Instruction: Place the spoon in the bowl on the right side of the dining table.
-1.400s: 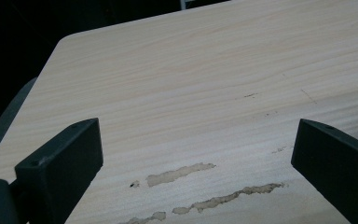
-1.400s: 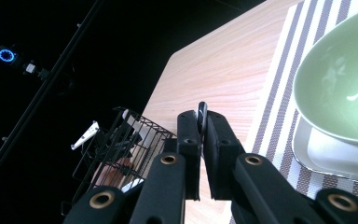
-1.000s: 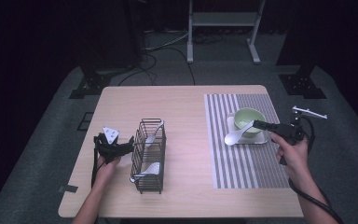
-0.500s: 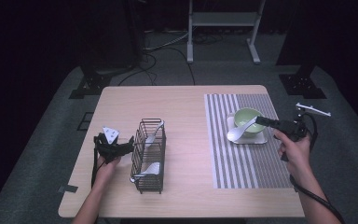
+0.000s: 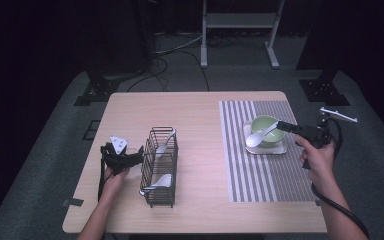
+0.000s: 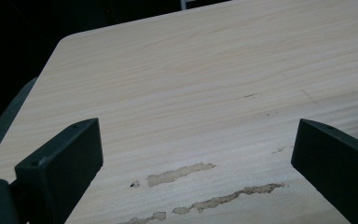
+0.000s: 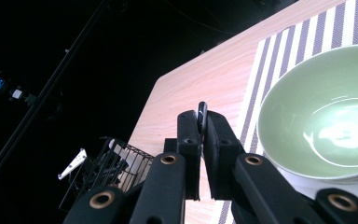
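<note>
Spoon: a white spoon (image 5: 258,136) is held by its handle, its scoop hanging over the near left rim of the green bowl (image 5: 266,129); in the right gripper view a thin dark edge of the handle (image 7: 202,113) sticks up between the jaws.
Right gripper: the right gripper (image 5: 284,126) is clamped on the spoon handle, jaws nearly together (the right gripper view shows them pressed against it), and it reaches in from the right of the bowl.
Bowl: it sits on a white square plate (image 5: 280,148), on the striped placemat (image 5: 250,170) at the table's right half.
Left gripper: the left gripper (image 5: 139,154) rests low at the table's left side, its jaws wide apart with nothing but bare tabletop between them, and it points at the wire rack (image 5: 161,187).
Wire rack: black, standing left of the table's middle, with two more white spoons (image 5: 160,182) inside it.
Table: light wood table (image 5: 195,110), with scuffed patches just ahead of the left gripper's jaws.
</note>
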### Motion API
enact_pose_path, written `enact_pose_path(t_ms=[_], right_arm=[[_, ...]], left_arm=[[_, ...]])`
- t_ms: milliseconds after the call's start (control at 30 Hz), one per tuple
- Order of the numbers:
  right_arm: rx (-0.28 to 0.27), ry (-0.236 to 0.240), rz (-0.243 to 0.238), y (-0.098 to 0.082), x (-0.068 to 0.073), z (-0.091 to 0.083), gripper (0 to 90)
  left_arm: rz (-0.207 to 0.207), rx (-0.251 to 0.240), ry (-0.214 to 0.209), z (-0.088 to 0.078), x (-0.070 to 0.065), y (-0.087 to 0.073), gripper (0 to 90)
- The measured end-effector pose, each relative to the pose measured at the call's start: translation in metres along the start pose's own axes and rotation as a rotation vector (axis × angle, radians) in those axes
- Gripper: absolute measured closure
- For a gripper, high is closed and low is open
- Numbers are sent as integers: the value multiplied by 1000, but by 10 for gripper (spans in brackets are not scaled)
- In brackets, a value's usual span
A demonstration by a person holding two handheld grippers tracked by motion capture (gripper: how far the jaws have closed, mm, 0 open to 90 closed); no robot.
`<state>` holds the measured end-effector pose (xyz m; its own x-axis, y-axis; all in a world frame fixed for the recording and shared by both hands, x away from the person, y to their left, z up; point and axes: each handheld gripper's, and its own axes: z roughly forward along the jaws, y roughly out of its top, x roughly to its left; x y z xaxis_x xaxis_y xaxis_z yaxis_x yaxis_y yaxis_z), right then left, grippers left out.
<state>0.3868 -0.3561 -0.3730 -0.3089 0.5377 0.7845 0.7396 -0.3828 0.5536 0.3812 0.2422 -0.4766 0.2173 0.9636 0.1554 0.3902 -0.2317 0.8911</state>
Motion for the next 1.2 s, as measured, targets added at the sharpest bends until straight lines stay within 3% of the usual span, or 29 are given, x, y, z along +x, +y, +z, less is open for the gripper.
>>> enact_pose_path(t_ms=[1200], right_arm=[[-62,-43,23,21,-10,-1,850]], left_arm=[[0,0,-1,0,0,0,10]])
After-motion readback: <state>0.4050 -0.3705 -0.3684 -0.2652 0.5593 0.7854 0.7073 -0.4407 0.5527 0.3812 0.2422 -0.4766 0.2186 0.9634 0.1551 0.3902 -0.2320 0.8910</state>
